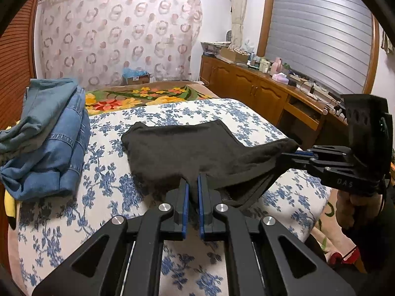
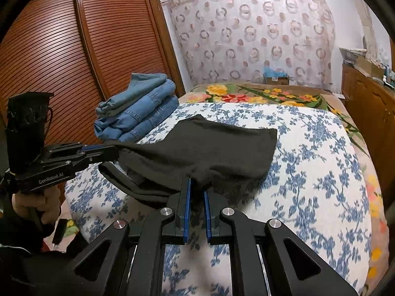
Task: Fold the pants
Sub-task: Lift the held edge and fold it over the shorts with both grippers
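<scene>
two tools are clamped on the same black pants (image 1: 197,153), one at each near corner. the left tool (image 1: 193,182) has its blue-lined fingers (image 1: 185,197) pinched on a fold of the dark cloth at the near edge, and the right tool (image 2: 196,187) bites the same edge further along, its fingers drawn in tight on the fabric. from the left wrist view the right tool shows off to the side, nipping the corner of the cloth, with a hand (image 1: 355,209) wrapped round its grip; from the right wrist view the left tool sits likewise on the other side, a hand (image 2: 37,204) below it.

the pants lie across the bed (image 2: 321,172) on a white cover with blue flowers, the near edge raised off the cover by the two tools and sagging between them, the far part flat on the bed. a stack of folded blue jeans (image 1: 49,143) sits on the bed near the louvred wardrobe doors (image 2: 61,49), apart from the pants. a flowered blanket (image 1: 138,98) lies beyond, under a ring-patterned curtain (image 1: 118,32). a wooden cabinet (image 1: 246,83), its surface crowded with bottles and boxes, runs along the wall.
</scene>
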`<action>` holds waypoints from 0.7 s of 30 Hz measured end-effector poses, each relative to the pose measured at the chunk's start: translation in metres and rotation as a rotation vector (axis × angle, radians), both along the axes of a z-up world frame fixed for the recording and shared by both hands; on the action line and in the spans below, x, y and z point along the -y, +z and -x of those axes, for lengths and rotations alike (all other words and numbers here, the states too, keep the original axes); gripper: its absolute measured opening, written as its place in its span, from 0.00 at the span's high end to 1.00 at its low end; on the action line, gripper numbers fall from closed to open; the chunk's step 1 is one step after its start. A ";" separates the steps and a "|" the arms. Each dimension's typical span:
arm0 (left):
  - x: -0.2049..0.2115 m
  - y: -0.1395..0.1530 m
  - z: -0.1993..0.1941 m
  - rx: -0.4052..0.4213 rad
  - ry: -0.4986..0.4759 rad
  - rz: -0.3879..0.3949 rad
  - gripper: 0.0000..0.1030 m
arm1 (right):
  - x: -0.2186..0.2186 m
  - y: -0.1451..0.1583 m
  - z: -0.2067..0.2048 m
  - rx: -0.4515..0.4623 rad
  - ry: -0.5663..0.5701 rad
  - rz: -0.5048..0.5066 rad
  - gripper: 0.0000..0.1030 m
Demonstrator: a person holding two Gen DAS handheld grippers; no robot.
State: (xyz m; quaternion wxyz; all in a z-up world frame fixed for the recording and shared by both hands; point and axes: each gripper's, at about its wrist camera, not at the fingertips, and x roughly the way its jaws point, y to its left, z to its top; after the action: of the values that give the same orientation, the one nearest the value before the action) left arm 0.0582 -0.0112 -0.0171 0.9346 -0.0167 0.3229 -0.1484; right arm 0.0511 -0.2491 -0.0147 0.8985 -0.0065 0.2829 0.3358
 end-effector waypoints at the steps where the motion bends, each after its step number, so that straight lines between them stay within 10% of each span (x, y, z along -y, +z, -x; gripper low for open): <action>1: -0.001 0.000 -0.003 0.000 0.002 0.001 0.93 | -0.002 -0.001 -0.004 0.000 0.001 0.000 0.91; 21: -0.013 -0.005 -0.113 -0.040 0.024 0.000 0.93 | -0.030 -0.010 -0.121 -0.022 -0.010 -0.009 0.91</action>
State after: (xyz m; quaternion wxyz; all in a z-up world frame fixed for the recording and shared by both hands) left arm 0.1716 0.0021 -0.0218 0.9297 -0.0235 0.3411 -0.1368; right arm 0.1717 -0.2193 -0.0251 0.8971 0.0025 0.2912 0.3323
